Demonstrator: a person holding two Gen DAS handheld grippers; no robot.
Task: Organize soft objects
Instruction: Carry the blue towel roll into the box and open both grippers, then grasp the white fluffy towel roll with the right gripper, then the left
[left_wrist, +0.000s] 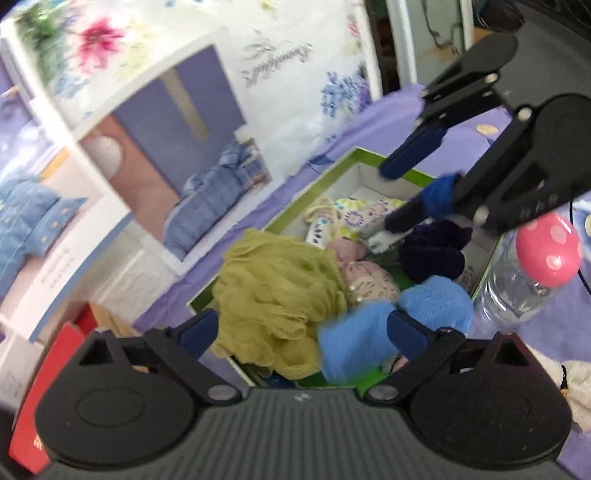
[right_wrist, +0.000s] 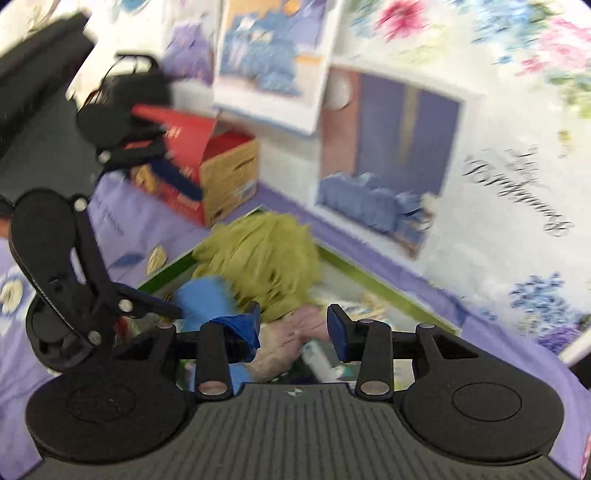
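A green-rimmed box (left_wrist: 334, 166) on the purple bedsheet holds soft things: an olive-green cloth (left_wrist: 273, 295), a light blue cloth (left_wrist: 354, 343), a pink knit piece (left_wrist: 365, 280), a floral cloth (left_wrist: 354, 216) and a dark purple knit ball (left_wrist: 432, 254). My left gripper (left_wrist: 303, 332) is open, its fingers on either side of the olive and blue cloths at the box's near end. My right gripper (right_wrist: 293, 326) is open above the box; in the left wrist view it (left_wrist: 388, 199) hangs over the far end. The olive cloth (right_wrist: 266, 254) and the blue cloth (right_wrist: 207, 299) show in the blurred right wrist view.
A clear bottle with a pink dotted cap (left_wrist: 532, 266) stands right of the box. A large bedding package (left_wrist: 155, 147) stands behind it. A red and brown carton (right_wrist: 221, 166) sits at the left. A cream fluffy item (left_wrist: 569, 384) lies at the right edge.
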